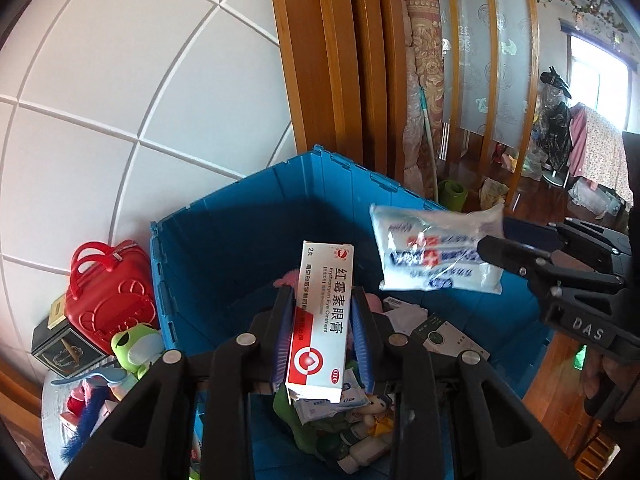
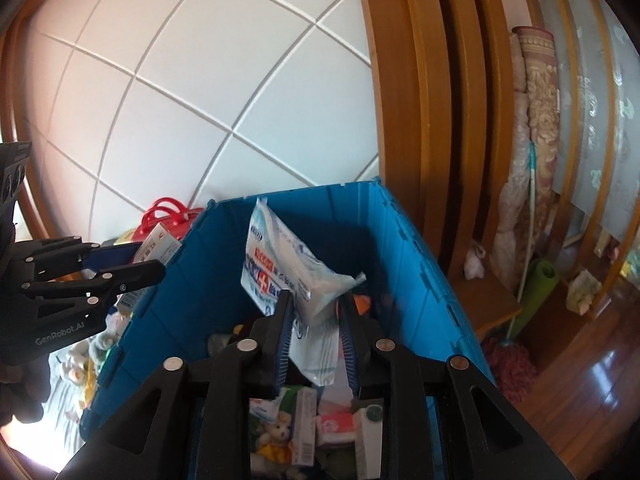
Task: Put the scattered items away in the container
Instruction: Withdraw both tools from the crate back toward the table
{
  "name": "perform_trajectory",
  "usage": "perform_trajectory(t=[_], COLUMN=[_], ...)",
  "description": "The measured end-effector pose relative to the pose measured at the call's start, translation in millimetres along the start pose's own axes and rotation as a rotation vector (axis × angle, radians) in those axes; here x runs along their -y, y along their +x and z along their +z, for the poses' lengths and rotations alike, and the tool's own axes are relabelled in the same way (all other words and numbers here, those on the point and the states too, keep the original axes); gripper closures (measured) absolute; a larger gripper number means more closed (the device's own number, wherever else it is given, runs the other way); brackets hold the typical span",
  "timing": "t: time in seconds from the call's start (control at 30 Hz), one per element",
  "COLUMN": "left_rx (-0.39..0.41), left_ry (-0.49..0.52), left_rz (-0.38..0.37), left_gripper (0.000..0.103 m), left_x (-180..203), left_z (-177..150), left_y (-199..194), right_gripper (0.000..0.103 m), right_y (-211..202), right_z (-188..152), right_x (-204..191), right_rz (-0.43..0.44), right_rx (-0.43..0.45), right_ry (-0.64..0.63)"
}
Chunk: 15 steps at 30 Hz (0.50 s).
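Note:
My left gripper [image 1: 322, 300] is shut on a white and red ointment box [image 1: 322, 320] and holds it above the open blue crate [image 1: 224, 248]. My right gripper [image 2: 314, 304] is shut on a white plastic packet [image 2: 288, 268] over the same crate [image 2: 404, 248]. The packet also shows in the left wrist view [image 1: 436, 248], at the right, with the right gripper [image 1: 516, 248] on it. The left gripper [image 2: 132, 264] with its box [image 2: 160, 246] shows at the left of the right wrist view. Several boxes, packets and small plush toys lie in the crate.
A red handbag [image 1: 108, 296], a green frog plush [image 1: 138, 346], a dark box [image 1: 64, 346] and a blue feathery toy [image 1: 90, 412] lie on the surface left of the crate. A white tiled wall stands behind. A wooden door frame [image 2: 404, 80], a rolled carpet [image 2: 536, 140] and a mop [image 2: 508, 356] are to the right.

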<state>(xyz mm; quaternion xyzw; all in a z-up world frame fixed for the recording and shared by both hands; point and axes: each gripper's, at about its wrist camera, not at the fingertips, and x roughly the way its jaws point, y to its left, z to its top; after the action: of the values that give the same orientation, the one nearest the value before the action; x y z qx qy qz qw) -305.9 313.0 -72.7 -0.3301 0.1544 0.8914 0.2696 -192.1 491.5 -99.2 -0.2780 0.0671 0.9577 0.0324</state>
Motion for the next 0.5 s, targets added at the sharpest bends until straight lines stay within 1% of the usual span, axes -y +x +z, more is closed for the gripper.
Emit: perform_trajectory(t=[0.03,0.07,0.1,0.17,0.27,0.37,0.5], left_rx=[-0.003,0.004,0.012,0.005,-0.012,-0.05,-0.095], left_ry=[-0.013,-0.031,-0.049,-0.063,-0.078,-0.115,-0.175], left_rz=[0.0,0.003,0.007,0.013,0.055,0.085,0.132], left_gripper=[0.038,0.013,0.009,0.009,0.009,0.009,0.009], left_x=[-2.0,-4.6,-8.2,-14.2,-27.7,-51.1,-82.8], left_z=[-0.6,-2.5,-4.9,-10.5,-24.7,-46.1,-83.7], left_y=[1.1,0.0,-1.6,-2.6,-5.1,-7.0,-16.5], right_gripper=[0.024,0.002,0.002,0.002,0.001,0.001,0.0], right_y=[2.5,2.3,2.1,5.1,10.3,11.4,10.8], right_z=[0.5,0.7,0.5,1.6,2.3,3.9,-0.1], right_x=[0.8,2.0,2.4,2.0,1.3,-6.2,-30.4], right_rz=[-0.01,-0.018,-0.023,-0.023,-0.015,0.007,0.059], right_rx=[-0.001,0.011,0.021,0.009,-0.001,-0.005,-0.009], right_ry=[-0.002,0.0,-0.002,-0.01,-0.003,-0.011,-0.052])
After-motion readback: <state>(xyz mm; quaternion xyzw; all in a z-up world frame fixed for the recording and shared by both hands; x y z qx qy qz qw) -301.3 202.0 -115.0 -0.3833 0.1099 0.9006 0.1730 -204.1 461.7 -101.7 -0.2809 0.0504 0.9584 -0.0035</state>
